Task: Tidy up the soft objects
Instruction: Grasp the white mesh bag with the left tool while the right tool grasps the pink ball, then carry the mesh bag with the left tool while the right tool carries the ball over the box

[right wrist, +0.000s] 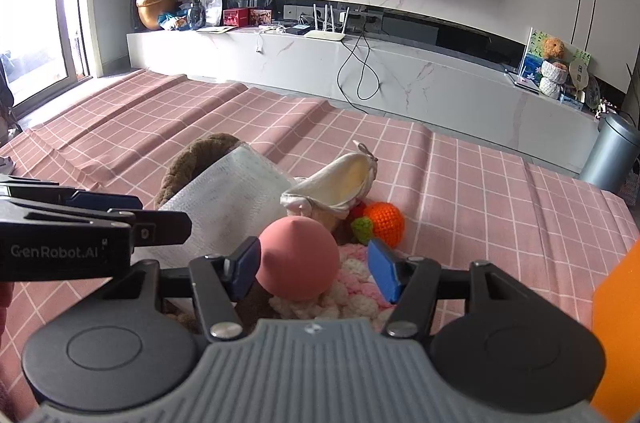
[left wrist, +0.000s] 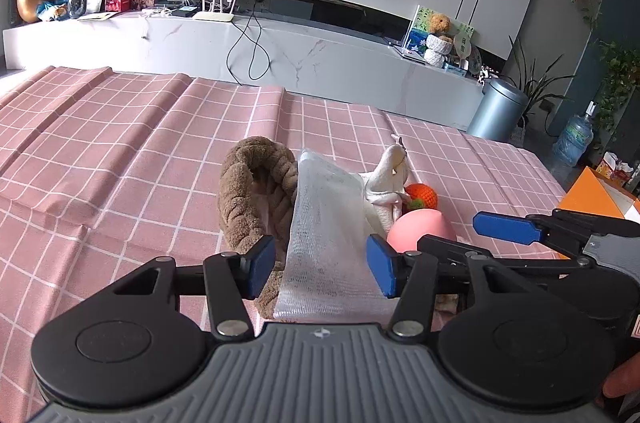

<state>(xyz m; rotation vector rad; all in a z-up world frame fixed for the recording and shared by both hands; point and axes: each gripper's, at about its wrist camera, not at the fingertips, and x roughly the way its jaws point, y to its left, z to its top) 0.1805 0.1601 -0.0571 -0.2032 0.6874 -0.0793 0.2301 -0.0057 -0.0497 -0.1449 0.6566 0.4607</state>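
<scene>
Mesh bag (left wrist: 324, 223) between left fingers (left wrist: 260, 265); pink ball (right wrist: 298, 257) between right fingers (right wrist: 246, 265).

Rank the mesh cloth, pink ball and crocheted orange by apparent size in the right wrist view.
1. mesh cloth
2. pink ball, though it is nearest the camera
3. crocheted orange

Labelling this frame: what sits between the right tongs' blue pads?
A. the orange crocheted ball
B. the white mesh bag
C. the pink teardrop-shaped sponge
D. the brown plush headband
C: in the right wrist view, the pink teardrop-shaped sponge lies between the right tongs.
</scene>
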